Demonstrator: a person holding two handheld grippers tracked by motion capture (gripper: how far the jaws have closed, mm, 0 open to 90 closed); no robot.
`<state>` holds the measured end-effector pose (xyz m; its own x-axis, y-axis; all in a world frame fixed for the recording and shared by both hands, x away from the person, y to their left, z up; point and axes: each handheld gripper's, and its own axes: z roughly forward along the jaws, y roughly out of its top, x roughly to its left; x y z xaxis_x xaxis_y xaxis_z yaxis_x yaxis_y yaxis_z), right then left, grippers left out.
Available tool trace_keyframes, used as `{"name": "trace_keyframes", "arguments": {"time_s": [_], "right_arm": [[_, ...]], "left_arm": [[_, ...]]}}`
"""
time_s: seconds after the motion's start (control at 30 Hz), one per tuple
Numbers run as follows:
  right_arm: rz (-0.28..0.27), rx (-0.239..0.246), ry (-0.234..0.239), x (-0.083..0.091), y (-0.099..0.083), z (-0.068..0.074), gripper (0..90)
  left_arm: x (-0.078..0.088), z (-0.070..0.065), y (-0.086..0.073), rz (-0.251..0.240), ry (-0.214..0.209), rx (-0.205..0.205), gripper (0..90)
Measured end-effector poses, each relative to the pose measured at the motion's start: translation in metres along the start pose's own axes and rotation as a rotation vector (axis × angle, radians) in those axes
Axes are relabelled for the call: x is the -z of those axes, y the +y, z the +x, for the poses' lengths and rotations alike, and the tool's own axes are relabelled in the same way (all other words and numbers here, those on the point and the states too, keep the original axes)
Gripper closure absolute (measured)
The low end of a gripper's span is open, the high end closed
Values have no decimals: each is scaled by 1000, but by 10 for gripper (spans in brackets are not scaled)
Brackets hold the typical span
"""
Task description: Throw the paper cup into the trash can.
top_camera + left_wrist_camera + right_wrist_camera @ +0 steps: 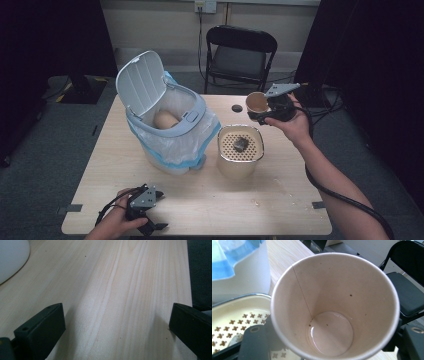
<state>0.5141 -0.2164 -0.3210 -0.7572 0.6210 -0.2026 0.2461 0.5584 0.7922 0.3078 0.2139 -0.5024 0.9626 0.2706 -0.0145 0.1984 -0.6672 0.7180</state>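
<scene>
My right gripper (261,114) is raised above the table's far right part, shut on a paper cup (257,102) that is tipped on its side, mouth toward the left. In the right gripper view the cup (334,302) sits between the jaws of this gripper (332,345); a thin film of liquid and a few dark specks lie at its bottom. Just below it stands a cream container with a perforated strainer top (240,150) holding a dark lump (241,145). My left gripper (159,210) rests near the table's front left edge, open and with nothing between its jaws (117,327).
A white bin (172,125) with a raised lid (142,82) and a blue-white liner stands at the table's left, a tan cup (165,120) inside. A small dark disc (237,108) lies behind the strainer. A black chair (240,55) stands past the wooden table (280,210).
</scene>
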Motion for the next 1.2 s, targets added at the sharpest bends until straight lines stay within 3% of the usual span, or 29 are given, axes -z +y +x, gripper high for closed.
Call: {"name": "trace_keyframes", "arguments": {"time_s": [0.3,1.2], "right_arm": [[-8,18,13,5,20,4,278],[-19,-20,59,15,76,15,274]], "left_arm": [[0,0,0,-2,-2,1,0],[0,0,0,-1,-2,-1,0]]}}
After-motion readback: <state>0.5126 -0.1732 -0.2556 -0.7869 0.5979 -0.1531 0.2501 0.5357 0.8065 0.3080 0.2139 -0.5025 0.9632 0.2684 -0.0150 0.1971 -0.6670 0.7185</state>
